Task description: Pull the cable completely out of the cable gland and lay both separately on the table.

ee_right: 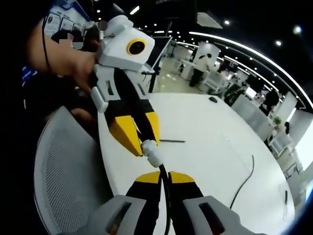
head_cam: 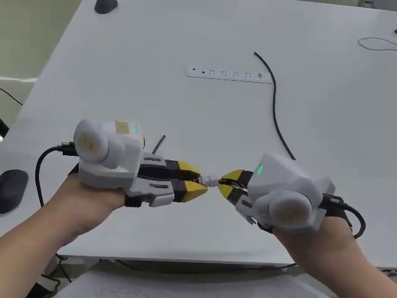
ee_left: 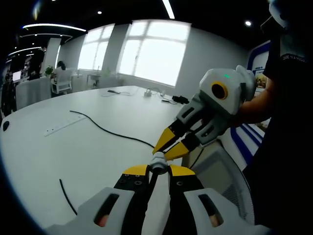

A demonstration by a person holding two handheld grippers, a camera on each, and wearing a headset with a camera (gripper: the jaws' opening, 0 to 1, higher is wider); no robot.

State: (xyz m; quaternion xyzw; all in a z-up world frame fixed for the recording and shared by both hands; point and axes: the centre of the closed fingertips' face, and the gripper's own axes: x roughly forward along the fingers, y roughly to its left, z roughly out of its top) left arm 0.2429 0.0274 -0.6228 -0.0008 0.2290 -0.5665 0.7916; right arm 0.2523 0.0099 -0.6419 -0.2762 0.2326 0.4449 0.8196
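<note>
A small white cable gland [head_cam: 212,182] hangs above the table's near edge between the two gripper tips. My left gripper [head_cam: 203,182] is shut on the gland, which sits at its yellow tips [ee_left: 157,162]. A thin black cable [ee_right: 166,196] leaves the gland [ee_right: 152,152] and runs back between the jaws of my right gripper [ee_right: 165,177], which is shut on it. In the head view the right gripper [head_cam: 226,182] meets the left one tip to tip. From the left gripper view the right gripper [ee_left: 165,148] comes in from the right.
A white power strip [head_cam: 229,74] and a long black cord [head_cam: 275,112] lie mid-table. A short black cable piece [head_cam: 159,143] rests behind the left gripper. One dark mouse [head_cam: 11,189] sits at the left edge, another [head_cam: 105,5] far back. A mesh chair [ee_right: 63,186] stands below.
</note>
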